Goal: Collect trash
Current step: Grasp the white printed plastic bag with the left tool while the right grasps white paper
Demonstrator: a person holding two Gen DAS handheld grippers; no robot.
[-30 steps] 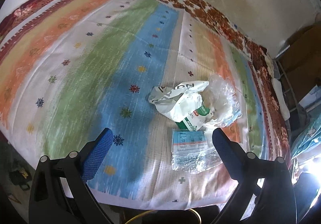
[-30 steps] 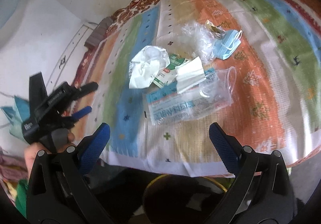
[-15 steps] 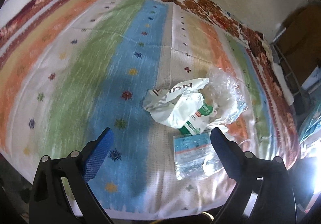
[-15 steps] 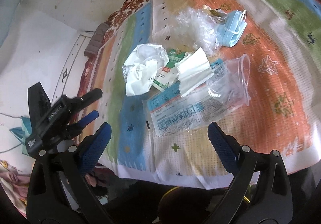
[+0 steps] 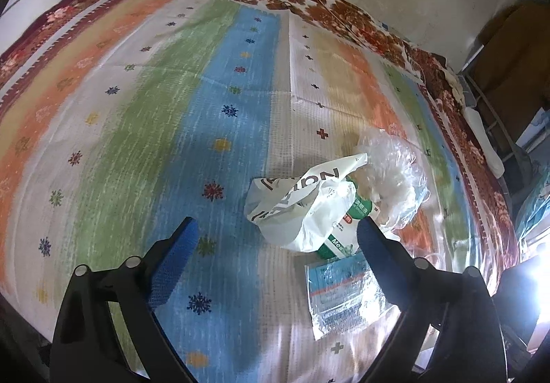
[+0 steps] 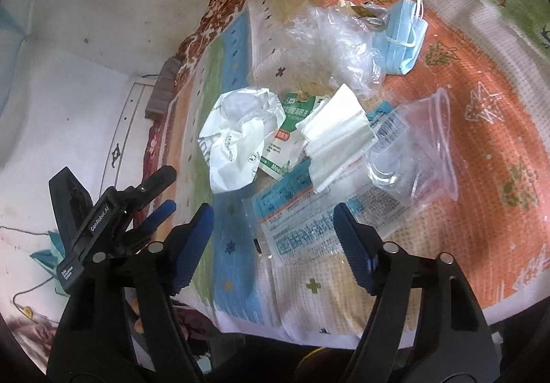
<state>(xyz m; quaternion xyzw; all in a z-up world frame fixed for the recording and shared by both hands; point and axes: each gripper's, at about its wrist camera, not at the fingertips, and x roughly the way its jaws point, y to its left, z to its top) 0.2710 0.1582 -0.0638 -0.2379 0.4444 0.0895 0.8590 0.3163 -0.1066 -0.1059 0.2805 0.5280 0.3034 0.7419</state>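
Closing in from the left wrist view: the trash pile is looming larger than a second ago, so the approach is under way; left gripper [image 5: 276, 238] is narrowing only slightly, jaws wide apart and holding nothing, its right pad just beside the white crumpled bag [image 5: 302, 207]. From the right wrist view: right gripper [image 6: 273, 228] has just been closing, jaws partly apart, straddling the printed plastic packet [image 6: 309, 228] lying just below that bag [image 6: 237, 139], not yet pinching it.

Both grippers, left gripper [image 5: 277, 237] & right gripper [image 6: 273, 223], are black plastic clamp frames w/ blue ribbed finger pads [image 6: 192, 245], silver round screws at the pivots, and white "GenRobot.AI" lettering on the left one's side, seen left of the right gripper.
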